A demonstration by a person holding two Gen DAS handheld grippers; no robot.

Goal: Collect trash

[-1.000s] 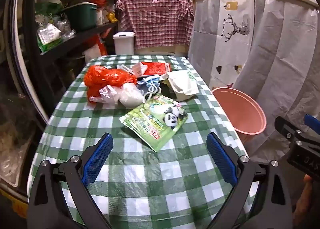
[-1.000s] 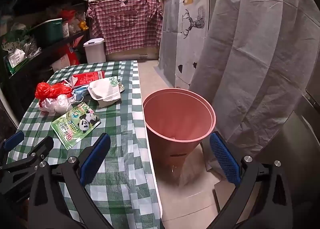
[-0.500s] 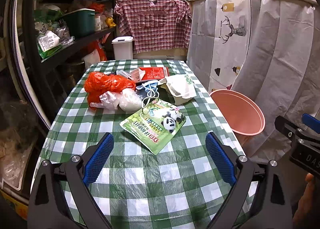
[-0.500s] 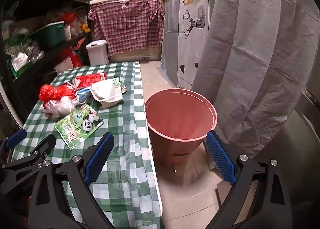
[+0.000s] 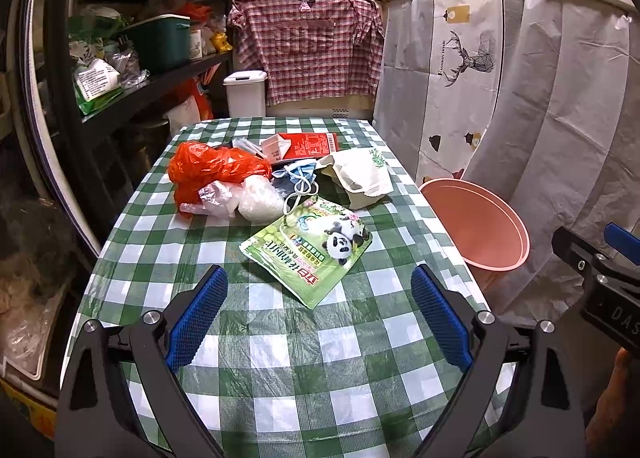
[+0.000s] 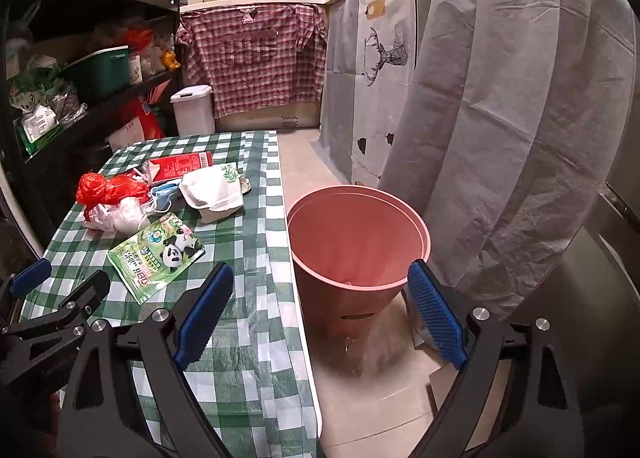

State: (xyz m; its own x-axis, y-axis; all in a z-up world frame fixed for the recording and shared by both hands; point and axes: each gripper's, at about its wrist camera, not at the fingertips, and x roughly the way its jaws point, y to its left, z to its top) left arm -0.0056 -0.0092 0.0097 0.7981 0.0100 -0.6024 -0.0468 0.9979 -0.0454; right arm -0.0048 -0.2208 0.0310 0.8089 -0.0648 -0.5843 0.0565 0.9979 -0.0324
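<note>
— Where is the trash lying?

— On the table [image 5: 320,358], heaped at its far middle. The pink bin [image 6: 356,242] stands on the floor just beside the table's right edge.

— Which claw is nearer?

— The left gripper [image 5: 318,314], jaws apart and empty. The panda packet [image 5: 308,250] lies straight ahead, long axis slanting toward it, bare cloth around.

— And the other?

— The right gripper [image 6: 320,314] hangs before the bin, wide, slowly closing on nothing.

Pretty cramped kitchen under warm indoor light. Dark shelving unit [image 5: 132,70] crammed with stuff runs along 9 o'clock, a red plaid curtain [image 5: 308,50] hangs under the counter at 12, and grey deer-print curtains [image 6: 460,98] cover 3 o'clock. Beige tile floor [image 6: 300,154].
</note>
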